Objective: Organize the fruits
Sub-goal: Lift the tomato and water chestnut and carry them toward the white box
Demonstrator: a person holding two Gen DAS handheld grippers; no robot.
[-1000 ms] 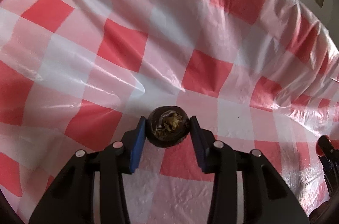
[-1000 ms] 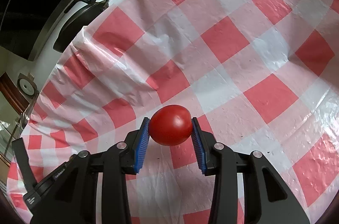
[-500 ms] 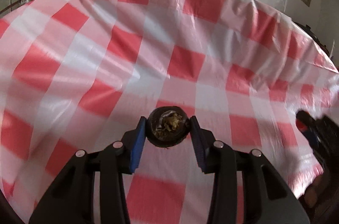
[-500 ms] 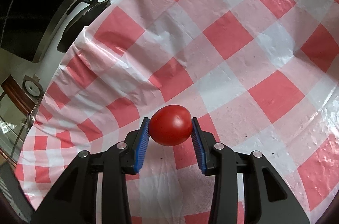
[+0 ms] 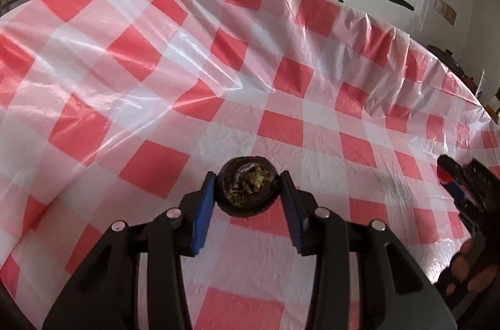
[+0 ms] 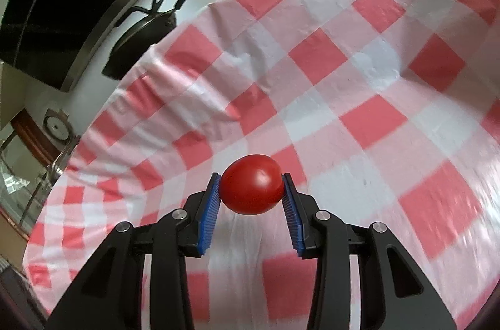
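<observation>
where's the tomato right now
In the right wrist view, the red tomato sits low in the centre, clamped between the blue pads of the right gripper, above the red-and-white checked tablecloth.

The left gripper [image 5: 247,199], black-framed with blue ribbed pads, reaches up from six o'clock of its own view, both pads pressed against the sides of a dark, round, shrivelled fruit [image 5: 247,189] and tilted downward. The right gripper [image 6: 251,195], of the same black-and-blue build, likewise enters from six o'clock, its pads clamped on a glossy red tomato [image 6: 251,184]. In the left wrist view it appears blurred at about four o'clock, with fingers [image 5: 462,270] of the person's hand below it.
</observation>
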